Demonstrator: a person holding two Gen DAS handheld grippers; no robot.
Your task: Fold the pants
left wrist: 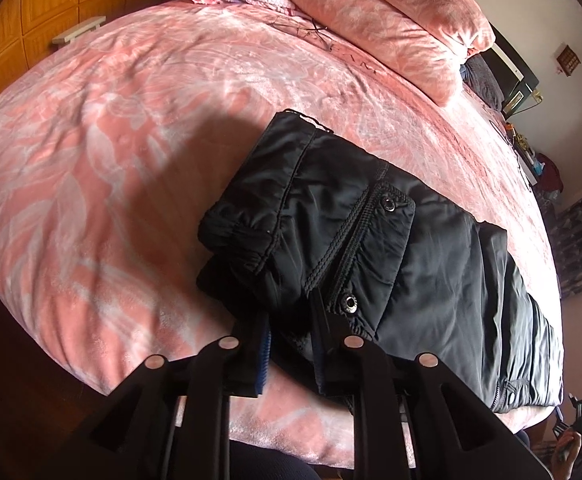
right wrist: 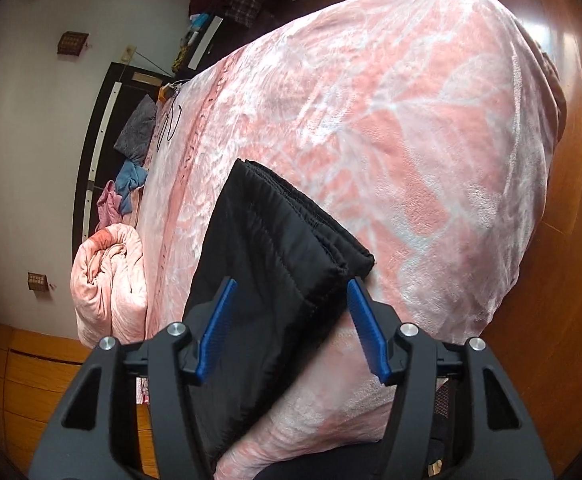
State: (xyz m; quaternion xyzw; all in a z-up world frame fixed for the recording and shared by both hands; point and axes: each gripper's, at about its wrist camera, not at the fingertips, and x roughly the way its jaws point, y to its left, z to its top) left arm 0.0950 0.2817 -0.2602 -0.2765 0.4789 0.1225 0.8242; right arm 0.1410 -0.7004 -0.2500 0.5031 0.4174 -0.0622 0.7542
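The pants lie folded on the bed; the left gripper, half-open at the waistband, should close before lifting, while the right gripper stands wide over the hems

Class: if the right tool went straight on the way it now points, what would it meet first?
Probably the black pants: the open right tool straddles their folded edge on the pink blanket, though depth is unclear.

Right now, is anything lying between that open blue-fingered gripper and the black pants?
Nothing visible. The right gripper is open, its fingers straddling the near end of the black pants on the pink blanket.
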